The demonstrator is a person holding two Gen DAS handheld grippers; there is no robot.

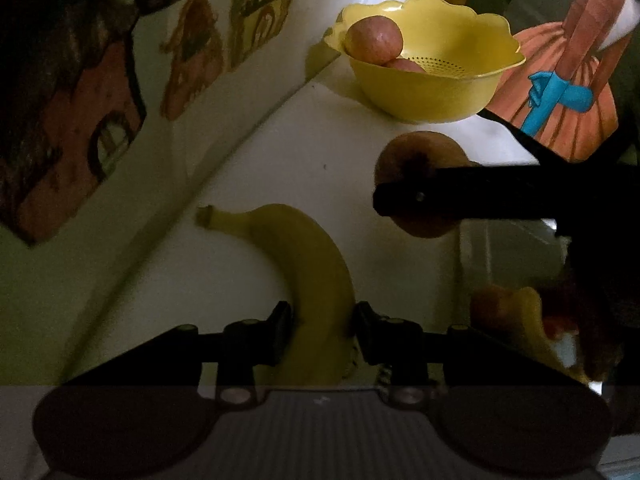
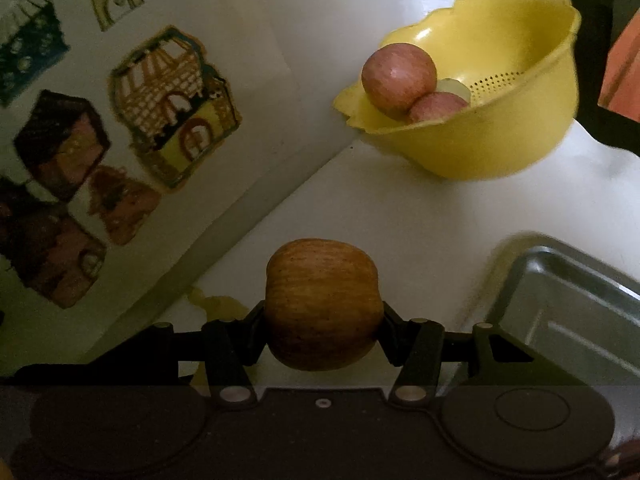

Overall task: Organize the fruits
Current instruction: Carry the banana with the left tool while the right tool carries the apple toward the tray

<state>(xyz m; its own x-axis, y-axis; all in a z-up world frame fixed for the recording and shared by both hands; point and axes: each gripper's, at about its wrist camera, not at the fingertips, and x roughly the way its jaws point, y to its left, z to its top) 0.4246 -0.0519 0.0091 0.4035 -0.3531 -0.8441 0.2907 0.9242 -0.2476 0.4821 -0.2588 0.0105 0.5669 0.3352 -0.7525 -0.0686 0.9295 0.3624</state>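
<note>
1. Right wrist view: scalloped yellow plastic colander bowl (image 2: 500,120) already held two pink-red apples (image 2: 398,78).
2. Left gripper (image 1: 322,330) clamped long yellow banana (image 1: 308,276); unsorted.
3. Right gripper (image 2: 322,330) pinched streaky red-yellow apple (image 2: 322,304), short of bowl.

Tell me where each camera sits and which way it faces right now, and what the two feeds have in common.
Left wrist: sits behind the left tongs, looking forward over the banana they clamp toward the yellow bowl; the right tongs' finger crosses it, holding an apple.
Right wrist: sits behind the right tongs, clamped on the apple, facing the yellow bowl and metal tray.
Shared: bowl, held apple, stickered wall.
</note>
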